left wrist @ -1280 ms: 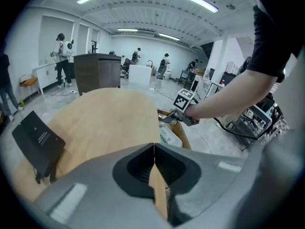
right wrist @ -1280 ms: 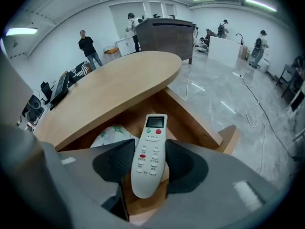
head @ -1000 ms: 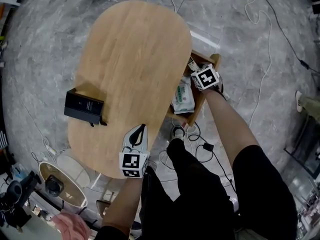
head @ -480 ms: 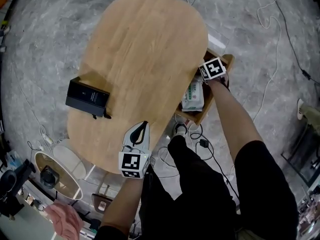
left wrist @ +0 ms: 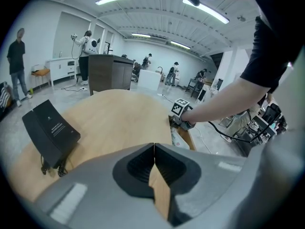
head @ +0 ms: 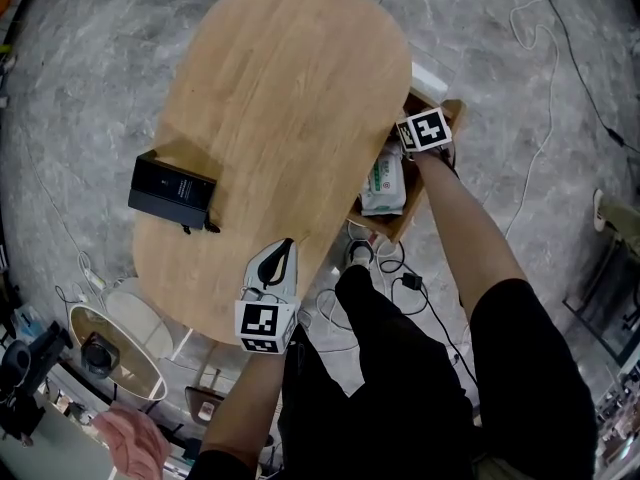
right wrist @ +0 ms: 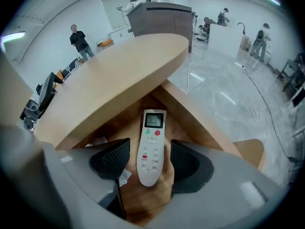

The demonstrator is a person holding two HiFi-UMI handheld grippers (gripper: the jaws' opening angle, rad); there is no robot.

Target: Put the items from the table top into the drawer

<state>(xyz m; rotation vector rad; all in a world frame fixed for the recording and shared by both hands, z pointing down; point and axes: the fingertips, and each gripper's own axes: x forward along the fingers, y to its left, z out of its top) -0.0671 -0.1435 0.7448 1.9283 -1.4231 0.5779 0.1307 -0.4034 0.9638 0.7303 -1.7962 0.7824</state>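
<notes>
From the head view, the oval wooden counter (head: 290,88) is mostly bare; a black box (head: 172,196) sits by its left edge. The left tongs (head: 288,250) lie over the near rim. The drawer (head: 398,230) stands pulled out past the right edge, with a pack of wipes (head: 384,184) in it and the right tongs (head: 425,132) above its far end. Cables (head: 395,278) trail on the floor below.

In the left gripper view, the left tongs (left wrist: 154,148) are pressed together with nothing between them, with open counter ahead.

In the right gripper view, the right tongs (right wrist: 150,152) have just been opening. Their pads stand clear on both sides of the remote (right wrist: 151,137), which lies flat on the drawer's wooden floor under the counter's overhang. It is white and slim, with a small screen above a green and a red button.
</notes>
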